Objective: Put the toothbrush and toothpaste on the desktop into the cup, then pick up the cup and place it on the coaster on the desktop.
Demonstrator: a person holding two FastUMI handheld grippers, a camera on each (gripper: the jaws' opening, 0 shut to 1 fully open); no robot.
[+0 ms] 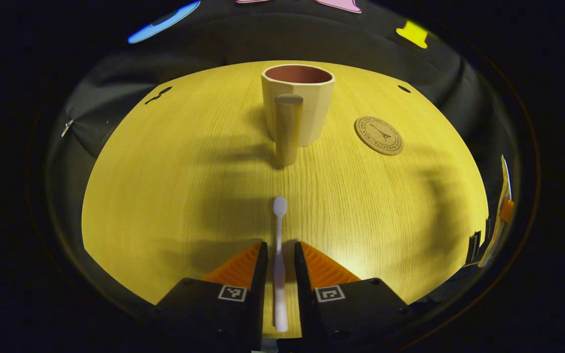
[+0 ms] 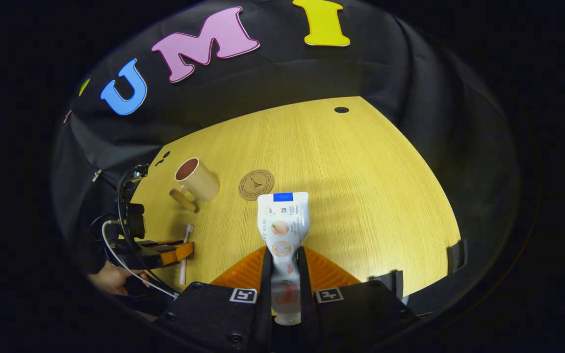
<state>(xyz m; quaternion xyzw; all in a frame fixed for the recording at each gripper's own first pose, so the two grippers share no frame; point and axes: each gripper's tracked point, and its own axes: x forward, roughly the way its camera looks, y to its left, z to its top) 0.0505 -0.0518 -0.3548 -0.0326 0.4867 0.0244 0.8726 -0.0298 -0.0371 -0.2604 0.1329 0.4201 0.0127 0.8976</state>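
Note:
A white toothbrush (image 1: 279,215) lies flat on the yellow table, head pointing toward the cup. My left gripper (image 1: 280,245) straddles its handle with a thin gap on each side; the fingers do not press it. The beige cup (image 1: 297,105) stands upright beyond it, its handle facing me, its inside reddish and empty. To the cup's right lies a round cork coaster (image 1: 378,136). My right gripper (image 2: 284,250) is shut on the cap end of a white toothpaste tube (image 2: 282,220), held above the table. In the right gripper view the left gripper (image 2: 179,251), cup (image 2: 196,180) and coaster (image 2: 256,184) sit at the left.
The round wooden table (image 2: 361,196) has small dark holes (image 2: 341,110) near its far edge. Black cloth walls stand close behind it. A hand (image 2: 111,277) and cables show behind the left gripper. Dark clips (image 2: 456,255) sit on the table's right rim.

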